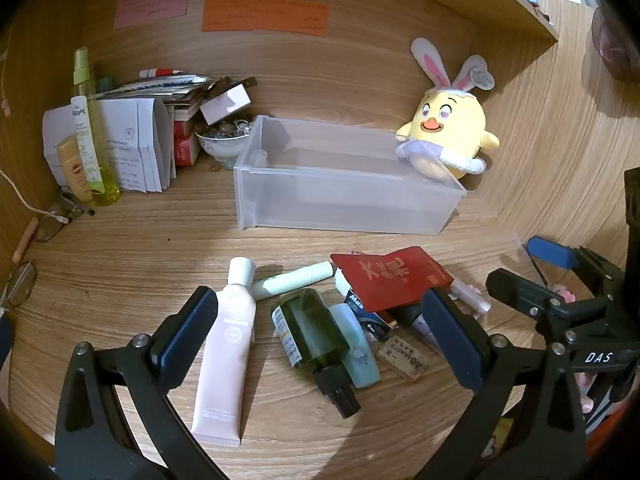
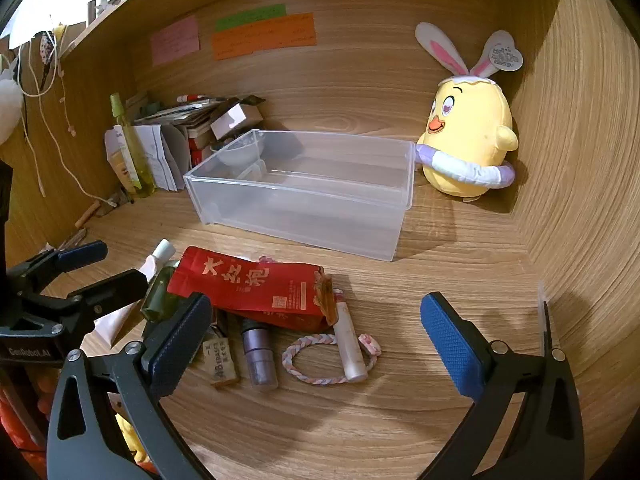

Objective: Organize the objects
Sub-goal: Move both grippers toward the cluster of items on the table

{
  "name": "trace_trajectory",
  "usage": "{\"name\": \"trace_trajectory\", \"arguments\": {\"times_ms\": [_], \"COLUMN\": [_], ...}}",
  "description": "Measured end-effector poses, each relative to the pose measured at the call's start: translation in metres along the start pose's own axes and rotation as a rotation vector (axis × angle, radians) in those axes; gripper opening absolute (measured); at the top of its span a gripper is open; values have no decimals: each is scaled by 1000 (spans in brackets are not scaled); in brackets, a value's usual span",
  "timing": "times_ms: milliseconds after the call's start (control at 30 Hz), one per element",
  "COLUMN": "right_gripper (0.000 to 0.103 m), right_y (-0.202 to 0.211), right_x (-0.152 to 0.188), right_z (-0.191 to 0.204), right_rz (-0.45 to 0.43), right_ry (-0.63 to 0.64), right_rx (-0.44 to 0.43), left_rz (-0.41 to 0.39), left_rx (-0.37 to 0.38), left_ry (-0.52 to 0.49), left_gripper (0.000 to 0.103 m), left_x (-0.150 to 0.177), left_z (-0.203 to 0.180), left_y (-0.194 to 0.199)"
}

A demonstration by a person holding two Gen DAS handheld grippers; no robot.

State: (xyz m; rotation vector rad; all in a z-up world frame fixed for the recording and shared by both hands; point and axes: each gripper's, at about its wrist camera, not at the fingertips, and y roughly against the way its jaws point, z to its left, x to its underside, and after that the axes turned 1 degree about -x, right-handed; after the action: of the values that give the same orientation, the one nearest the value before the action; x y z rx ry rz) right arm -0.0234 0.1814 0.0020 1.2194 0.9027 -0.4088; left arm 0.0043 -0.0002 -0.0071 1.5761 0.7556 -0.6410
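A clear plastic bin (image 1: 344,184) (image 2: 304,196) stands empty at the back of the wooden desk. In front of it lies a pile: a pink tube (image 1: 226,344), a pale green tube (image 1: 292,280), a dark green bottle (image 1: 312,332) (image 2: 160,296), a teal bottle (image 1: 360,352), a red tea pouch (image 1: 392,276) (image 2: 256,284), a purple cylinder (image 2: 258,354), a white lip-balm stick (image 2: 350,344) and a braided hair tie (image 2: 320,356). My left gripper (image 1: 320,328) is open above the pile. My right gripper (image 2: 316,332) is open above the pile, and it shows in the left wrist view (image 1: 532,272).
A yellow chick plush (image 1: 448,136) (image 2: 468,140) sits against the bin's right end. Papers, boxes, a bowl (image 1: 222,140) and a yellow spray bottle (image 1: 96,140) crowd the back left corner. Wooden walls close the back and right. Sticky notes (image 1: 264,12) hang on the back wall.
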Motion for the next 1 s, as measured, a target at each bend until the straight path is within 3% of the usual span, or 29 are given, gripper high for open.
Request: {"name": "trace_trajectory", "arguments": {"times_ms": [1000], "right_gripper": [103], "right_y": [-6], "right_x": [-2], "right_z": [4], "right_rz": [12], "right_ry": [9], "right_rx": [-31], "left_rz": [12], "left_rx": [26], "left_ry": [0], "left_gripper": [103], "left_x": [-3], "left_z": [9], "left_y": [-3]}}
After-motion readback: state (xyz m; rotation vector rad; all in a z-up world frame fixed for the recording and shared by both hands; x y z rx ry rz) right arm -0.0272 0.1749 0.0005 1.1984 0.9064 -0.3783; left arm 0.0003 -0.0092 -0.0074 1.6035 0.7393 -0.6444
